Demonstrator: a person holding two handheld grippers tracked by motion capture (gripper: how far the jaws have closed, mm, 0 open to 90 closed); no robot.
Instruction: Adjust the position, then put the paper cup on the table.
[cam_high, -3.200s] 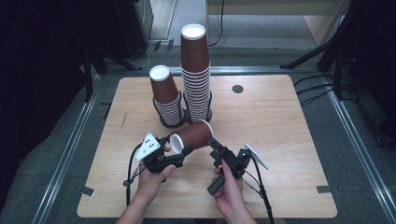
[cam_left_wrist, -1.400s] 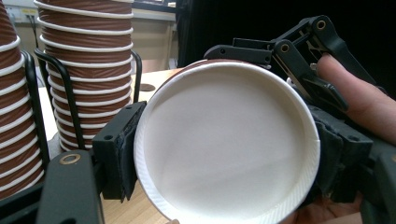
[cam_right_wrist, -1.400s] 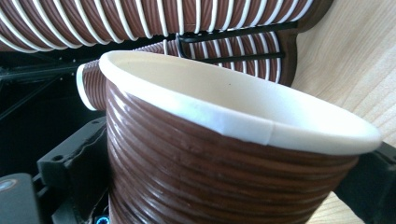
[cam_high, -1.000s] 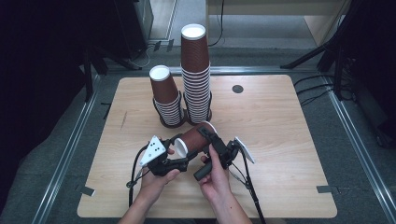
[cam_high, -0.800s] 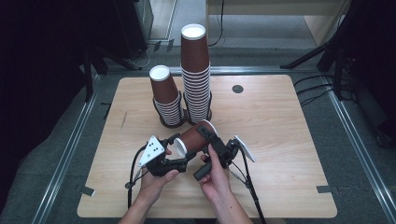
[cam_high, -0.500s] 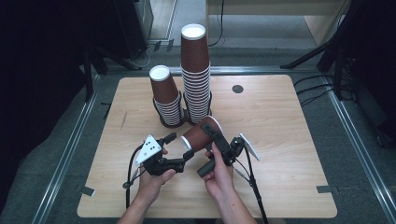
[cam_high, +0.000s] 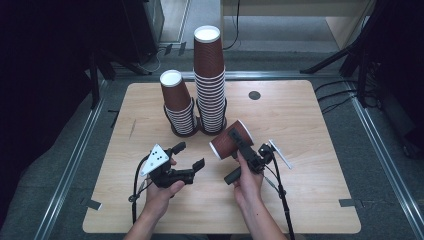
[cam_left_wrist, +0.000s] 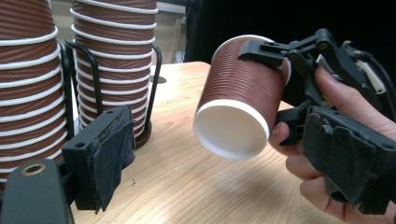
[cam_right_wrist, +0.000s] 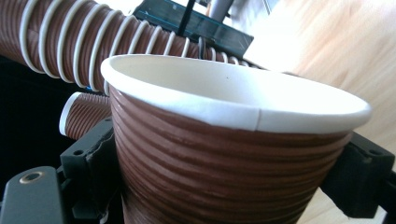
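**Inspector:** Right gripper?

**Assistant:** Its jaws are clamping a brown ribbed paper cup by the wall. The cup is lying tilted above the wooden table, base toward the left gripper, clear of the surface.

**Inspector:** And the left one?

**Assistant:** Its jaws are standing apart, gripping nothing, just beside the cup.

**Inspector:** Surroundings?

**Assistant:** Two stacks of upside-down cups are standing in wire holders behind: a short stack and a tall stack, side by side.
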